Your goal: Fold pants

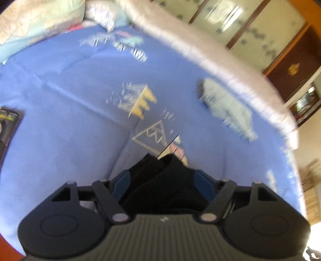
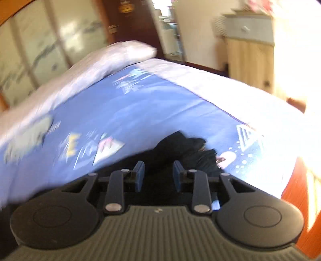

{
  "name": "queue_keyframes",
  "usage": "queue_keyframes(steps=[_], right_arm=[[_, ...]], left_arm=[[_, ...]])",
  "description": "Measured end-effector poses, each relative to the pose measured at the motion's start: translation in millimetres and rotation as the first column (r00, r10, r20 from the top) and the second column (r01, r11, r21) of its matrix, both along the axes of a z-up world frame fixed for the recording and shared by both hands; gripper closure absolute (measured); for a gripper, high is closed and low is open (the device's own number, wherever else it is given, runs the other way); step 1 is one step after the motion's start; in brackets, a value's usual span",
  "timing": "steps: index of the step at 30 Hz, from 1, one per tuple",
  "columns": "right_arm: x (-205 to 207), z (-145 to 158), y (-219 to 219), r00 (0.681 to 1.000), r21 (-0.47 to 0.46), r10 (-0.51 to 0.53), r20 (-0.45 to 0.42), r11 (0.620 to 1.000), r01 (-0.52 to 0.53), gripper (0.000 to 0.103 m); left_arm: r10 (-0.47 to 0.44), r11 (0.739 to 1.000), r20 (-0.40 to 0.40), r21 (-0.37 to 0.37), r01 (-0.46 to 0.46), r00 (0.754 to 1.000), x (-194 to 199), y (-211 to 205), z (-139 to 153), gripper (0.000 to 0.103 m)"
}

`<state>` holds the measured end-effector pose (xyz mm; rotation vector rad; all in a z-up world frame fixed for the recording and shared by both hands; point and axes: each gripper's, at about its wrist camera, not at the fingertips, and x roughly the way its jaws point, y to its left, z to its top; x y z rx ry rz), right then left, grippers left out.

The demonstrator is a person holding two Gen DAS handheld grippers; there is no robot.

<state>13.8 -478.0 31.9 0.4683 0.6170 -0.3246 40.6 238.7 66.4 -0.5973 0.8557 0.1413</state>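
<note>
The black pants (image 1: 162,184) fill the space between my left gripper's blue pads; the left gripper (image 1: 163,176) is closed on a thick bunch of this fabric, held above the blue bed sheet (image 1: 70,96). In the right wrist view the black pants (image 2: 180,148) lie bunched on the sheet just ahead of my right gripper (image 2: 158,172). Its blue pads stand apart with dark fabric below and between them; whether they pinch it cannot be told. Both views are blurred by motion.
A light blue folded garment (image 1: 226,108) lies on the sheet at the right. A white rolled blanket (image 1: 200,54) borders the far edge of the bed. Pillows (image 1: 40,18) sit at the top left. A dark item (image 1: 8,124) lies at the left edge. A wardrobe (image 2: 40,52) stands behind.
</note>
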Motion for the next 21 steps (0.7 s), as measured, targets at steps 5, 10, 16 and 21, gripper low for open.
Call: queue_keyframes(steps=[5, 10, 16, 21], right_arm=[[53, -16, -11, 0.996, 0.088, -0.054, -0.064, 0.994, 0.06, 0.062], [89, -47, -8, 0.973, 0.082, -0.054, -0.223, 0.994, 0.074, 0.099], [28, 7, -8, 0.993, 0.076, -0.119, 0.015, 0.99, 0.118, 0.099], [-41, 29, 3, 0.981, 0.004, -0.156, 0.114, 0.988, 0.157, 0.099]], left_arm=[[-0.035, 0.998, -0.095, -0.05, 0.03, 0.995, 23, -14, -31, 0.101], [-0.008, 1.0, -0.104, -0.02, 0.006, 0.995, 4, -10, -30, 0.101], [0.078, 0.995, -0.031, -0.058, -0.08, 0.996, -43, 15, 7, 0.101], [0.068, 0.997, 0.005, -0.035, -0.068, 0.998, -62, 13, 22, 0.101]])
